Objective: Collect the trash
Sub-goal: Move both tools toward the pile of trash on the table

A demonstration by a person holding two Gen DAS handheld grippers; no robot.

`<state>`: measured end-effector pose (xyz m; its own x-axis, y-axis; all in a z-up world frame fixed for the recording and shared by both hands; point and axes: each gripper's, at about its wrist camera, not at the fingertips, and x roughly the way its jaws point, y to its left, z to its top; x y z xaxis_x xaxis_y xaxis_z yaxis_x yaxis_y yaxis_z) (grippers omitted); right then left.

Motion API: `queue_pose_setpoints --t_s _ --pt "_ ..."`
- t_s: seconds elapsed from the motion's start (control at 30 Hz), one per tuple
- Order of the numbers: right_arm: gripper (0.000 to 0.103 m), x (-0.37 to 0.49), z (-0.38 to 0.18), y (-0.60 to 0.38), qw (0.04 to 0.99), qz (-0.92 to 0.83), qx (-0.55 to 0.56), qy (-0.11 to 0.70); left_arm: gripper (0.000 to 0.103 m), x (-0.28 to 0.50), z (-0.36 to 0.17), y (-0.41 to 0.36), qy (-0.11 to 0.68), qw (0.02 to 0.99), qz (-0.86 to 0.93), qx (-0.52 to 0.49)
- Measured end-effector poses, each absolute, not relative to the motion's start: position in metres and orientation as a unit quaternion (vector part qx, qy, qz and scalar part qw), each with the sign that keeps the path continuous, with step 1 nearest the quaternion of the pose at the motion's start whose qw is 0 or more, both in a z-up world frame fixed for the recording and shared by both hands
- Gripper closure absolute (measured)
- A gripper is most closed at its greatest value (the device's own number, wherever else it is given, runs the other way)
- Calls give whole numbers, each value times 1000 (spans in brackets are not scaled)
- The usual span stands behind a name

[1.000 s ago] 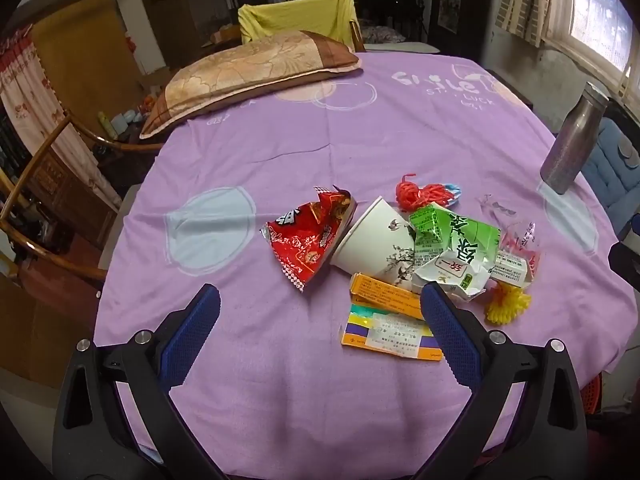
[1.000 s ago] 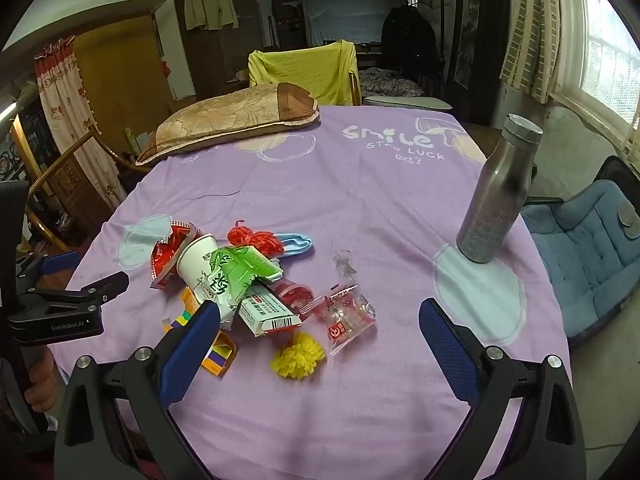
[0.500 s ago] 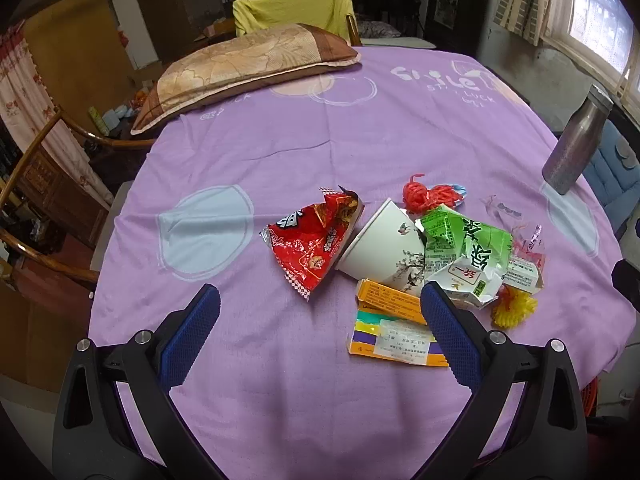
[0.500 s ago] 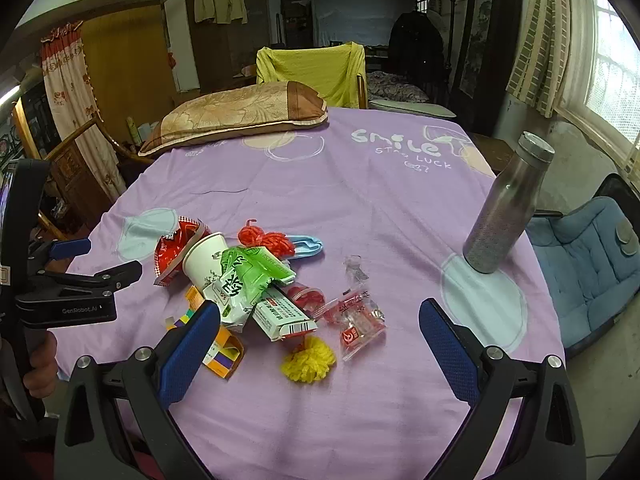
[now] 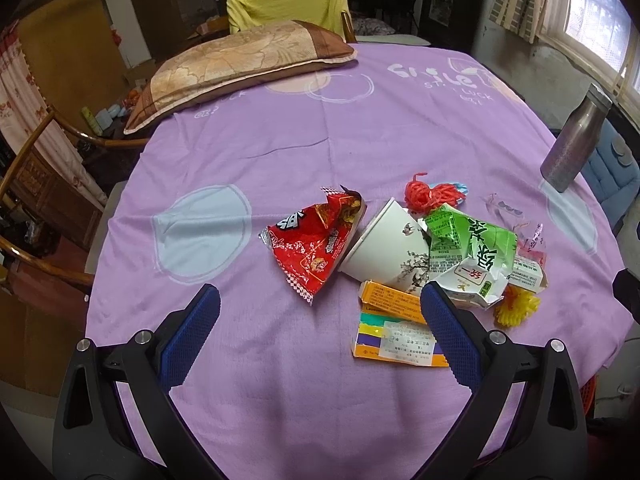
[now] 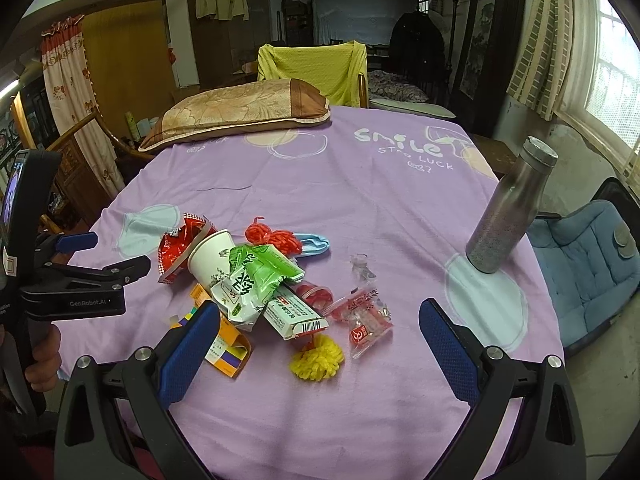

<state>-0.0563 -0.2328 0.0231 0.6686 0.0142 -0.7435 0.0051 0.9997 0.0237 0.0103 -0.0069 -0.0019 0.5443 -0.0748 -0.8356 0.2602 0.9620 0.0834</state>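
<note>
A pile of trash lies on the purple tablecloth [image 5: 280, 152]: a red snack bag [image 5: 316, 240], a white paper cup [image 5: 388, 248] on its side, a green crumpled pack [image 5: 472, 248], orange and multicolour flat boxes [image 5: 396, 332], red yarn [image 5: 432, 194], a yellow pom-pom [image 6: 318, 358] and a clear candy wrapper [image 6: 364, 320]. My left gripper [image 5: 320, 336] is open and empty, above the table just before the red bag. My right gripper [image 6: 318, 344] is open and empty, above the pom-pom. The left gripper also shows in the right wrist view [image 6: 80, 280].
A steel bottle [image 6: 508, 216] stands at the table's right side. A brown pillow [image 5: 240, 64] lies at the far edge before a yellow-draped chair [image 6: 316, 68]. A blue cushioned chair [image 6: 588, 264] is right of the table; wooden chairs [image 5: 36, 200] left.
Both grippers have drifted slightly; the trash pile sits a little further right and lower in the right view. Both stay open. Nothing on the table moved.
</note>
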Motion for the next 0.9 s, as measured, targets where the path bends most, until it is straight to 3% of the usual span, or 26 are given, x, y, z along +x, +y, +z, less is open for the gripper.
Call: queue_pose_setpoints --t_s 0.9 --pt "6 -54 21 -233 911 -11 17 413 7 32 -14 16 494 862 -91 61"
